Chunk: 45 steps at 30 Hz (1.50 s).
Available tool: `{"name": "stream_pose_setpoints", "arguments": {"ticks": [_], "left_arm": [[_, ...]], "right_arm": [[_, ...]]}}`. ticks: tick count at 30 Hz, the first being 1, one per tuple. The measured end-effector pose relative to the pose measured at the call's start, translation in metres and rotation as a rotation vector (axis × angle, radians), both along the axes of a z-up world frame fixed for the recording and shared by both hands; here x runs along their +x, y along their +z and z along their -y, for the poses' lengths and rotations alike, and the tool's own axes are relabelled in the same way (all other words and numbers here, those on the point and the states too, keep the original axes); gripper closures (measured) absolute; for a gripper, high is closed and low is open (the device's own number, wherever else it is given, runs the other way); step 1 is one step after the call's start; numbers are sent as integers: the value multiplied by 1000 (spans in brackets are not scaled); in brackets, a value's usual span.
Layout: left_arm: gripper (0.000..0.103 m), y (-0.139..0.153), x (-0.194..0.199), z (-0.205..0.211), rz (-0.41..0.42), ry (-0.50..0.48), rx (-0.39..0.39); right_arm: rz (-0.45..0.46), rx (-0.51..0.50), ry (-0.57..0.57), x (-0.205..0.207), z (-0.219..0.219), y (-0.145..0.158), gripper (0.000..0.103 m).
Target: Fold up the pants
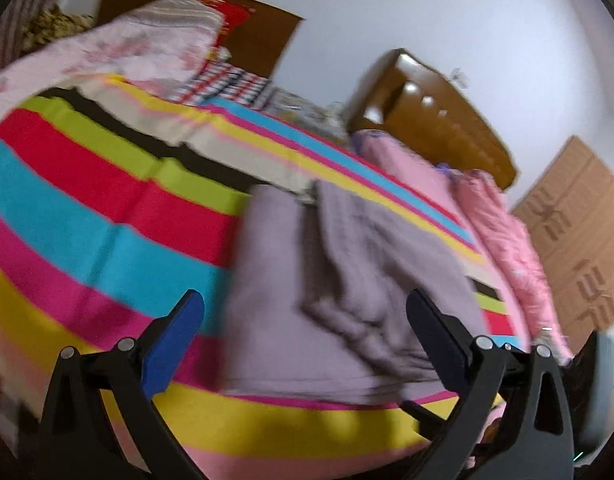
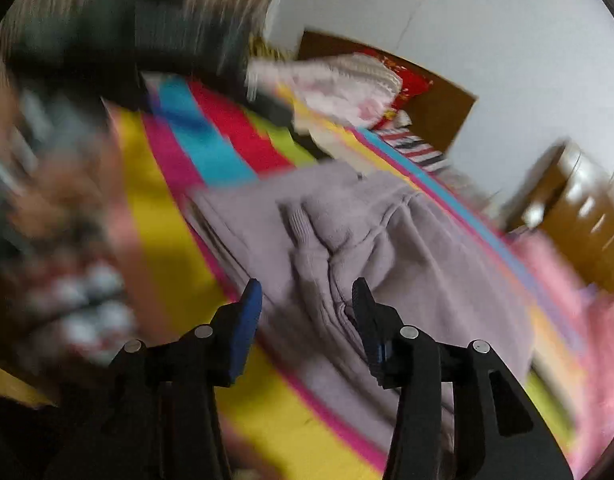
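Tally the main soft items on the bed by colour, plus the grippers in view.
Lilac-grey pants: 1
Multicolour striped sheet: 1
Pink quilt: 1
Pale floral bedding: 1
Grippers: 2, left gripper and right gripper, both with jaws open and empty
Total: 6

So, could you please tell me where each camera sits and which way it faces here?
Left wrist: sits on the left gripper, tilted down over the striped bedspread at the lilac pants; only its own open fingers show.
Right wrist: sits on the right gripper, tilted down at the pants; its own parted fingers show, with a blurred shape to the left.
Shared: pants, bedspread, wooden headboard.
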<state>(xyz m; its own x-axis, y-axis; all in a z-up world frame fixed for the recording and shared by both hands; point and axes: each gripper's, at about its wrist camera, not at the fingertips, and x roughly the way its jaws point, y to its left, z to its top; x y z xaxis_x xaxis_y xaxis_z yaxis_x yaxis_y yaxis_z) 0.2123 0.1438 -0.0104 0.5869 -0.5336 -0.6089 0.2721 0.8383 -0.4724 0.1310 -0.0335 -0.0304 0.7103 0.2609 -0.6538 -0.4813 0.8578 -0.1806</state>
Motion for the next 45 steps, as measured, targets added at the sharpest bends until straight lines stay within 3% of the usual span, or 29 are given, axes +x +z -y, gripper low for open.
{"name": "stream_pose_setpoints", "arguments": {"ticks": [2, 5, 9, 13, 16, 19, 22, 27, 31, 33, 34, 36, 37, 42, 45], "left_arm": [[2, -2, 3, 10, -10, -51, -65], [2, -12, 9, 25, -46, -88, -127], [2, -16, 2, 32, -48, -60, -100], [2, -12, -13, 18, -27, -26, -38], [2, -17, -23, 2, -45, 6, -16], [2, -24, -26, -7, -68, 22, -29], [2, -27, -27, -8, -76, 26, -37], [2, -17, -27, -7, -33, 27, -47], [2, -18, -22, -1, -34, 26, -54], [2, -19, -23, 1, -39, 28, -28], [2, -19, -24, 1, -37, 30, -13], [2, -19, -26, 0, -33, 36, -2], [2, -19, -25, -1, -36, 41, -7], [2, -20, -26, -6, -39, 58, -21], [2, -17, -28, -5, -28, 51, -7]], "right_arm": [[-4, 64, -32, 2, 22, 17, 58], [-39, 49, -67, 24, 41, 16, 59], [-131, 68, 22, 46, 33, 1, 60], [-187, -42, 25, 63, 20, -26, 64], [-221, 70, 28, 71, 34, -36, 65], [-218, 91, 25, 70, 34, -34, 89], [-240, 223, 32, 71, 46, -12, 93], [-181, 206, 87, 62, 35, 22, 93], [-287, 125, 86, 64, 19, -28, 91], [-284, 185, 79, 63, 26, -31, 89], [-300, 202, 72, 65, 28, -28, 83], [-322, 217, 87, 66, 28, -23, 59], [-325, 221, 104, 65, 27, -23, 53], [-265, 66, 117, 59, 4, -27, 56], [-258, 48, 118, 59, 6, -30, 63]]}}
